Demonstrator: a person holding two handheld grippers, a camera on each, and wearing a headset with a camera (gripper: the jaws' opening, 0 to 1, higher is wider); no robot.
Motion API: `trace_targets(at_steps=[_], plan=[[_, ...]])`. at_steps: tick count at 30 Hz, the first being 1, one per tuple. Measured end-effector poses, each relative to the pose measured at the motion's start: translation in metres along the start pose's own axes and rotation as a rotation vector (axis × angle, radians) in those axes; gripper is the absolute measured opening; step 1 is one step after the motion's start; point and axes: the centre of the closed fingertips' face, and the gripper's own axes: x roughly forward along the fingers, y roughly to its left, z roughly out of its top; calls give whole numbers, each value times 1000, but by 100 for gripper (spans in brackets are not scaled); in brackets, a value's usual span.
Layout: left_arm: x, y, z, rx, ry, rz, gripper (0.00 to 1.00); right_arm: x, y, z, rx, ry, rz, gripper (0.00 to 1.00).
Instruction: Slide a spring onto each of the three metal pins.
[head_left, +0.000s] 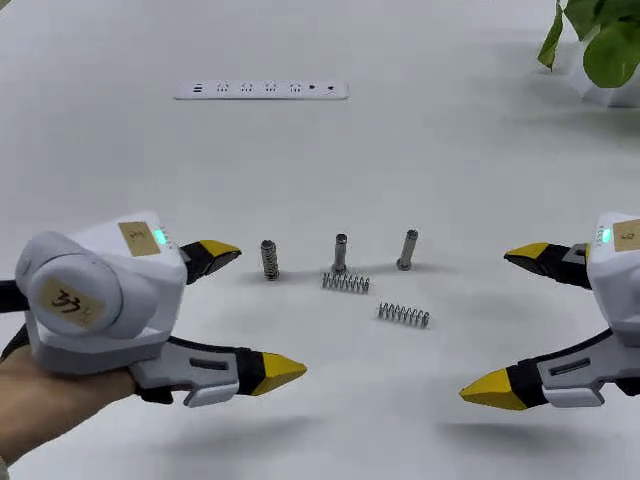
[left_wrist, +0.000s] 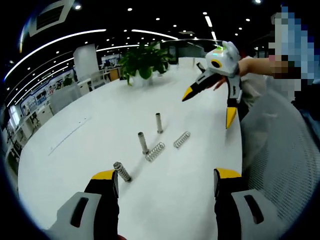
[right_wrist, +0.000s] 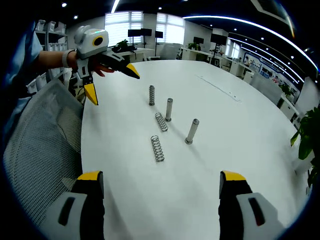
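Three metal pins stand in a row on the white table. The left pin (head_left: 269, 259) wears a spring; the middle pin (head_left: 340, 253) and the right pin (head_left: 408, 249) are bare. One loose spring (head_left: 345, 283) lies at the middle pin's foot, another loose spring (head_left: 403, 315) lies nearer me. My left gripper (head_left: 255, 311) hangs open at the lower left, holding nothing. My right gripper (head_left: 510, 323) hangs open at the lower right, holding nothing. The left gripper view shows the sprung pin (left_wrist: 121, 171) close to its left jaw. The right gripper view shows both loose springs (right_wrist: 157, 148) ahead.
A white power strip (head_left: 262, 90) lies far back on the table. A potted plant (head_left: 597, 40) stands at the back right corner. A mesh chair back (right_wrist: 35, 150) sits by the table's edge.
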Motion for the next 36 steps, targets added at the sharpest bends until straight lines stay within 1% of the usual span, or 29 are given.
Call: trace_targets(at_steps=[2,3,6,9,11,15,19,21,23,26,28,30,32,34,36], plan=[[8,-2,4,24,8,-20,78,-1,1,0,2,-1,1,97],[12,-3,4,34,20,-36,76,-1,1,0,2,-2,0,97],[24,-2,5,51,43,-49,74,-4,1,0,6,-5,0,97],[35,0,5,57,63,-64,70,-5,3,-3,8,-6,-1,97],[42,2,5,49,80,-71,67,-6,5,-5,9,-5,1,97],[55,5,4,53,114,-67,65,-7,9,-8,22,-6,3,97],[65,5,3,27,125,-68,55,-8,12,-9,32,-10,3,96],[70,5,3,4,125,-68,51,-9,13,-9,39,-14,1,96],[73,9,-1,-4,129,-58,51,-9,13,-10,43,-15,-1,96],[79,10,-3,-13,141,-54,51,-10,14,-11,48,-16,-1,96],[82,12,-7,-1,163,-52,49,-9,15,-12,52,-15,1,96],[85,15,-9,-5,175,-44,47,-9,17,-14,52,-12,3,96],[88,17,-11,-14,181,-40,46,-9,17,-15,56,-12,4,96],[91,22,-13,-23,186,-27,45,-8,18,-16,63,-14,6,96],[93,23,-13,-30,189,-26,43,-8,20,-17,65,-12,9,96]])
